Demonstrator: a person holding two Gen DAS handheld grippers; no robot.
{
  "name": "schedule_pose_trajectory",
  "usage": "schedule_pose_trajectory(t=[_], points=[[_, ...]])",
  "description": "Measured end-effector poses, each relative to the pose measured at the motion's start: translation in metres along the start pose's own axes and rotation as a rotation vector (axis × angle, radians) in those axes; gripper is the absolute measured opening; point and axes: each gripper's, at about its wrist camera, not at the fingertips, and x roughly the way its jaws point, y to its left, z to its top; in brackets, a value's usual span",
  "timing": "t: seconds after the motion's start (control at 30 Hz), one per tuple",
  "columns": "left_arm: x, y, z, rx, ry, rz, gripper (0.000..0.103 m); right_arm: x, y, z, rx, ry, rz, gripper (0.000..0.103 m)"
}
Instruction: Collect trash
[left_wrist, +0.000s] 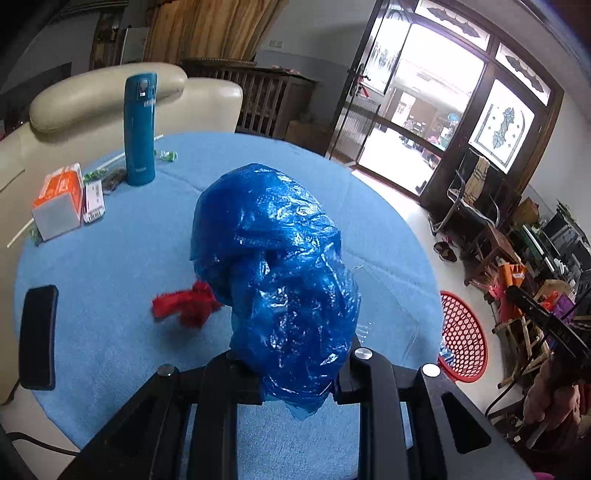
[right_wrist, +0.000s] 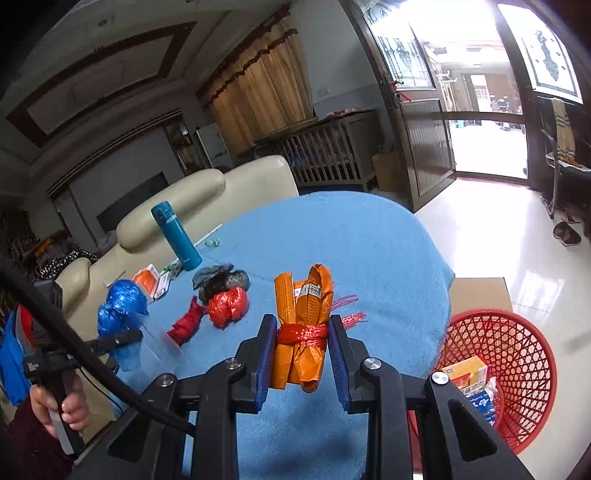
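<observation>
A: Status, left wrist view first?

B: I have the left gripper (left_wrist: 299, 373) clamped on a crumpled blue plastic bag (left_wrist: 280, 266), held above the table (left_wrist: 110, 258) with its blue cloth. A red scrap (left_wrist: 184, 308) lies on the cloth just left of the bag. A teal flask (left_wrist: 140, 129) stands upright at the far edge, an orange-and-white carton (left_wrist: 59, 201) left of it, a black phone (left_wrist: 38, 336) near the left rim. Part of a red basket (left_wrist: 463, 336) shows on the floor at right.

A: Right wrist view?

B: I have the right gripper (right_wrist: 301, 354) closed on an orange wrapper bundle (right_wrist: 303, 328) tied round with red string. The basket (right_wrist: 517, 373) sits on the floor beside the table, boxes inside. A red bag (right_wrist: 227, 306) and a dark bag (right_wrist: 221, 280) rest on the cloth.
</observation>
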Motion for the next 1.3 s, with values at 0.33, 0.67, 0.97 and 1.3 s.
schedule_pose_trajectory(t=[0.33,0.67,0.97,1.3], points=[[-0.027,-0.011,0.02,0.013,-0.085,-0.025,0.025,0.003,0.007,-0.003,0.005,0.001,0.031,0.03],[0.031,0.005,-0.003,-0.007,0.071,0.028,0.026,0.022,-0.001,-0.015,0.061,0.08,0.041,0.03],[0.085,0.007,-0.028,-0.001,0.247,0.016,0.046,0.039,0.001,-0.029,0.065,0.136,0.048,0.03],[0.075,0.025,-0.015,-0.054,0.233,0.012,0.065,0.036,-0.005,-0.028,0.08,0.126,0.054,0.03]])
